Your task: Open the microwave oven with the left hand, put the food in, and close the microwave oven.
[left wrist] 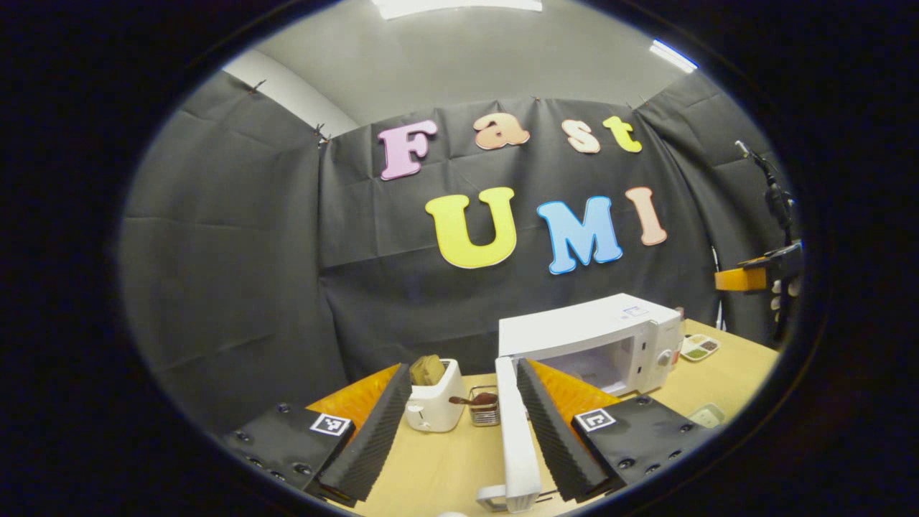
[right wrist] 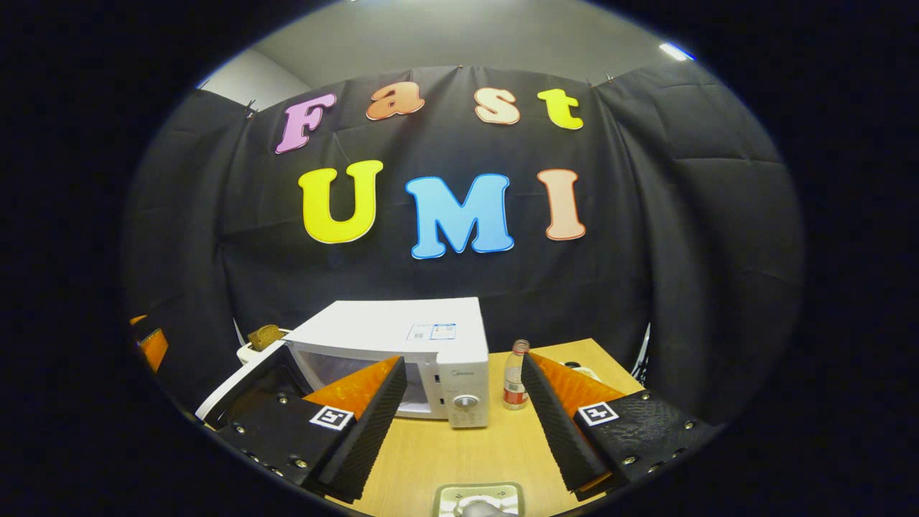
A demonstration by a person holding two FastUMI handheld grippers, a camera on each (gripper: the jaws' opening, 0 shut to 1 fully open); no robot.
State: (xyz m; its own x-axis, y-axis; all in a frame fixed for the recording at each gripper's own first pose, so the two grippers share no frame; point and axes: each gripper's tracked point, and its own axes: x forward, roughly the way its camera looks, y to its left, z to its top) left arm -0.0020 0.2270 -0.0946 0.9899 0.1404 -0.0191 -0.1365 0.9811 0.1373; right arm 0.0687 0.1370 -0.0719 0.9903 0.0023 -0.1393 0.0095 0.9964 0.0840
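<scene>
The white microwave (left wrist: 603, 334) stands on the wooden table with its door (left wrist: 518, 438) swung open, and its cavity shows. I see the door edge-on between my left gripper's (left wrist: 463, 368) spread fingers, close to the right finger; this gripper is open. In the right gripper view the microwave (right wrist: 423, 334) is just ahead, its open door (right wrist: 233, 395) off to the left. My right gripper (right wrist: 461, 360) is open and holds nothing. A small food tray (right wrist: 479, 500) lies on the table below it. Far right in the left gripper view, the right gripper (left wrist: 761, 276) hangs above the table.
A white toaster (left wrist: 434, 398) with bread and a small wire basket (left wrist: 485, 409) stand left of the microwave. A bottle (right wrist: 512, 375) stands right of it. A compartment tray (left wrist: 700, 347) and another small tray (left wrist: 707, 414) lie on the table's right side.
</scene>
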